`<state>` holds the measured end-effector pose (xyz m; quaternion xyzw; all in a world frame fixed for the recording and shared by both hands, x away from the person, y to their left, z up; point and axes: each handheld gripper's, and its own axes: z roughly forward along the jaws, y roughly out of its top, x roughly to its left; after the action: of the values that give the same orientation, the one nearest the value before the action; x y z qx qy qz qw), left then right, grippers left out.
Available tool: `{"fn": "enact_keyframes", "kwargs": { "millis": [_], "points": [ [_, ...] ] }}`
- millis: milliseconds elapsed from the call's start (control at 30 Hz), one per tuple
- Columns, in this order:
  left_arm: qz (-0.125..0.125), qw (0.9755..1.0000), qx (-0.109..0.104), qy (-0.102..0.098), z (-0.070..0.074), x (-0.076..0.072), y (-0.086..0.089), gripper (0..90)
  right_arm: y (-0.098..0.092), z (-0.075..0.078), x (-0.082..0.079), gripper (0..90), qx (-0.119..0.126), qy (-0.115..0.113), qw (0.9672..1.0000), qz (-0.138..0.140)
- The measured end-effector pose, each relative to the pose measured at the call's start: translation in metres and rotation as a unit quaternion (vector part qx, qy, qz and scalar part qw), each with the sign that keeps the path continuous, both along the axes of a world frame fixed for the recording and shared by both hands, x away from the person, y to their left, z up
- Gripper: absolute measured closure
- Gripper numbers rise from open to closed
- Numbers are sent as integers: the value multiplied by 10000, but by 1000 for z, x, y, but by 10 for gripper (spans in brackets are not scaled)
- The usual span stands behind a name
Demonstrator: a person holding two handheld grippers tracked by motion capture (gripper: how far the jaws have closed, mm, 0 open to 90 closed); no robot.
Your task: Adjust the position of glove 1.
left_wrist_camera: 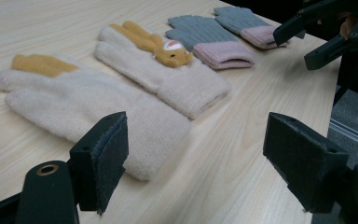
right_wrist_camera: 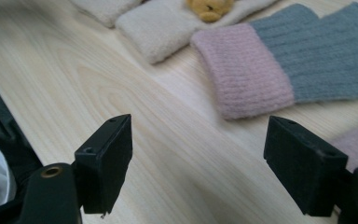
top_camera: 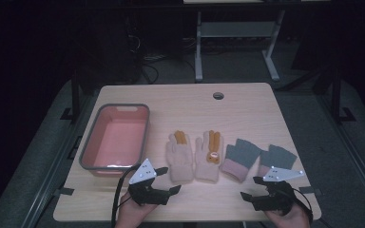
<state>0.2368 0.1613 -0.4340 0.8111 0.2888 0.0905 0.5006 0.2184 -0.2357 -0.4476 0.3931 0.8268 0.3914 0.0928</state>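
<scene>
Four gloves are laid in a row on the pale wooden table (top_camera: 247, 102), cuffs toward the person. Nothing is judged done yet: every glove lies flat and untouched, and the red plastic tub with a grey rim (top_camera: 88, 142) is seen with nothing in it.

Left gripper (top_camera: 167, 179): jaws stand wide apart, nothing between the pads, held just above the table edge. Directly ahead of its jaws, very near, lies the cuff of the cream fleece glove with orange fingers (left_wrist_camera: 81, 105). Just beyond that, farther along the jaw line, its partner is seen, the cream fleece glove with an orange animal face (left_wrist_camera: 168, 74). The tub sits off to this gripper's outer side, near but apart.

Right gripper (top_camera: 250, 187): also released, jaws spread, pads bare. Ahead of it and slightly toward the far jaw lies the grey knitted fingerless glove with a pink cuff (right_wrist_camera: 270, 70). The second grey knitted glove with a pink cuff (top_camera: 276, 159) lies partly beneath this gripper in the high view; whether it is touched cannot be told.

Judged stage: the very start. No pair is gathered, stacked or moved. Everything seems left to do: grasping each glove, most likely the cream one nearest the left jaws first, and, if the tub is the goal, carrying all four across.
</scene>
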Motion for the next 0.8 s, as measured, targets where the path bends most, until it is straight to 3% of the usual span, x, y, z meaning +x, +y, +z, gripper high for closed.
{"fn": "enact_keyframes", "kwargs": {
  "millis": [167,433,800],
  "points": [
    [9,9999,-61,97,-2,2,1,218,2,0,-1,231,4,-1,10000,68],
    [51,9999,-81,57,0,3,4,218,12,9,4,232,0,44,9999,153],
    [108,9998,-140,82,0,4,7,218,30,25,30,229,-175,319,9979,543]
  ]
}}
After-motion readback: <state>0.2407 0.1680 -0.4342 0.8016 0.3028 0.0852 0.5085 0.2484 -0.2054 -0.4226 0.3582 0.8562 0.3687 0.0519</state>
